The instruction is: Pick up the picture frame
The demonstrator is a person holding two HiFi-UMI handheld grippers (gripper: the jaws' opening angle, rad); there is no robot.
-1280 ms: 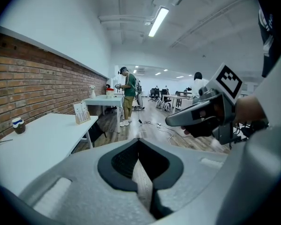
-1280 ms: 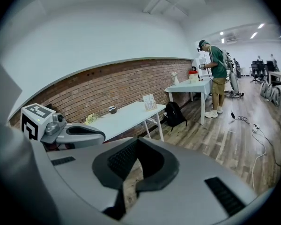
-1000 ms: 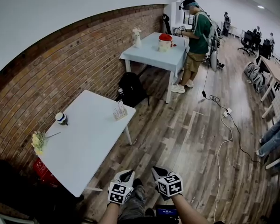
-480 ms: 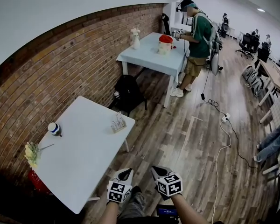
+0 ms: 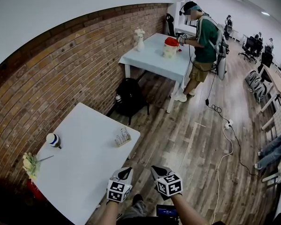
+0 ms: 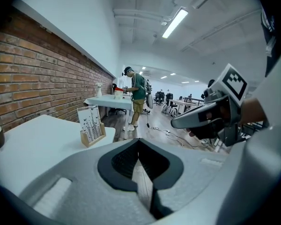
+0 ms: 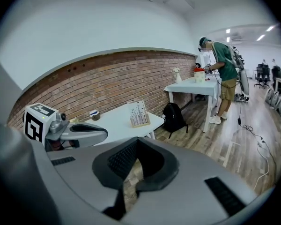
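Note:
A small picture frame [image 5: 122, 136] with a wooden base stands near the right corner of the white table [image 5: 84, 172]. It also shows in the left gripper view as the picture frame [image 6: 91, 124] and in the right gripper view as the picture frame [image 7: 139, 113]. My left gripper [image 5: 127, 174] and right gripper [image 5: 156, 172] hang side by side over the wooden floor, short of the table, both shut and empty. The frame lies ahead and to the left of both.
A blue and white cup [image 5: 53, 139] and a bunch of pale flowers [image 5: 31, 164] sit at the table's left edge by the brick wall. A black backpack [image 5: 129, 97] rests on the floor beyond. A person [image 5: 200, 46] works at a second white table [image 5: 154, 60].
The near table and the picture frame have come closer and lower in the head view as I move forward. Both grippers stay shut in the same place in view.

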